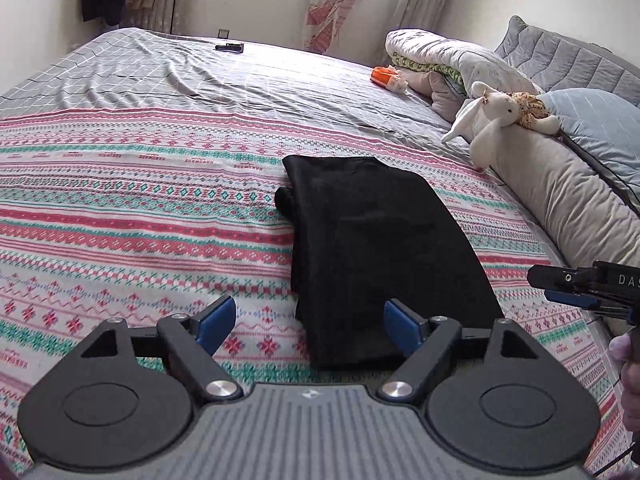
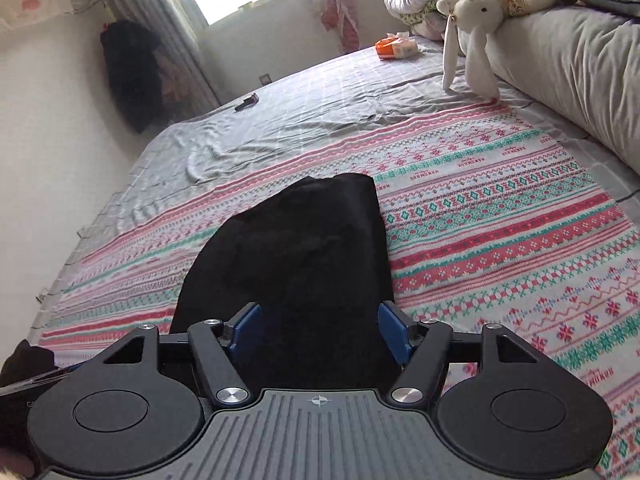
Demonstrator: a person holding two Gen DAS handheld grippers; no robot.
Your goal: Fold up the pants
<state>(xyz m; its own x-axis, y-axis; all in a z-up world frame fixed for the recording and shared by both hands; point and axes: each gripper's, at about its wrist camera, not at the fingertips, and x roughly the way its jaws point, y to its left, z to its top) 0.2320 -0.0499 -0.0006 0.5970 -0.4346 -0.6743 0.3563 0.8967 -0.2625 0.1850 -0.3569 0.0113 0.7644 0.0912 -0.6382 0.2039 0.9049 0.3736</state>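
Lying folded into a compact stack: black pants, resting on the patterned blanket of the bed. Left gripper and right gripper hovering with fingers released, grasping nothing. Folding is looking essentially done; perhaps tidying the protruding far-left edge is remaining.

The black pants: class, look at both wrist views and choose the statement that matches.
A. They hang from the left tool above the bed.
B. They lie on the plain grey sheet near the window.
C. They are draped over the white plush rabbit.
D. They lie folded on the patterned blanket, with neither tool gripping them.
D: the black pants lie in a folded stack on the patterned blanket, and both the left tool and right tool stand open.
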